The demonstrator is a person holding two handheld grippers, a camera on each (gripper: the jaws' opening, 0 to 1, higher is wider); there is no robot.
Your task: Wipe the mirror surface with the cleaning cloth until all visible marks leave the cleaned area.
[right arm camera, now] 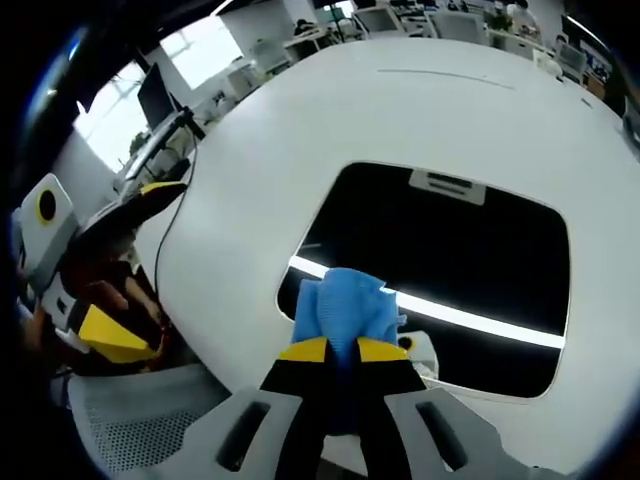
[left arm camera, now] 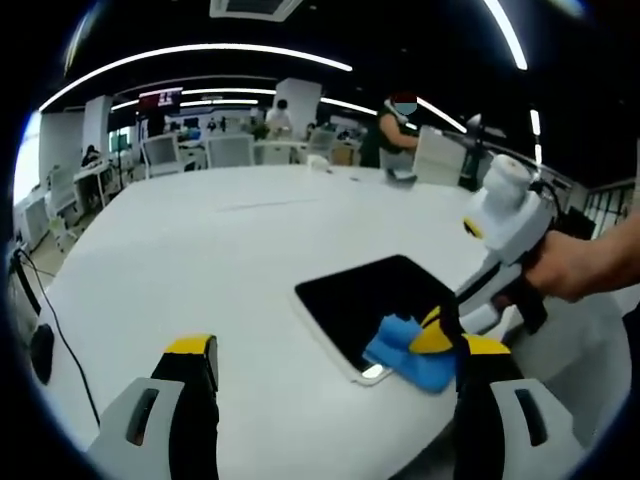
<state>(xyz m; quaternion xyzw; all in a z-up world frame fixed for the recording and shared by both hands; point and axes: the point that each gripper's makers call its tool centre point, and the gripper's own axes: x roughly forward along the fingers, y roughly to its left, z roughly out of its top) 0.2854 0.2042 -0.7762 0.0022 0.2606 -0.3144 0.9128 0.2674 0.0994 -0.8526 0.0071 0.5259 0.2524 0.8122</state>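
In the right gripper view, the right gripper (right arm camera: 341,350) is rising from the bottom centre with its jaws clamping the blue cleaning cloth (right arm camera: 345,312), which is pressing on the near edge of the mirror (right arm camera: 470,250). The dark mirror is lying flat across the middle of the frame, reflecting a bright ceiling strip. The white table (right arm camera: 400,110) is spreading bare toward the top, its rounded edge curving down the left, just beside the mirror's lower left corner.

In the left gripper view, the left gripper (left arm camera: 335,370) is hovering at the bottom with jaws standing wide apart over bare tabletop (left arm camera: 200,260). The mirror (left arm camera: 370,300) is sitting right of centre, the cloth (left arm camera: 405,350) bunching at its lower corner, and a hand (left arm camera: 570,265) is gripping the other tool at the right.
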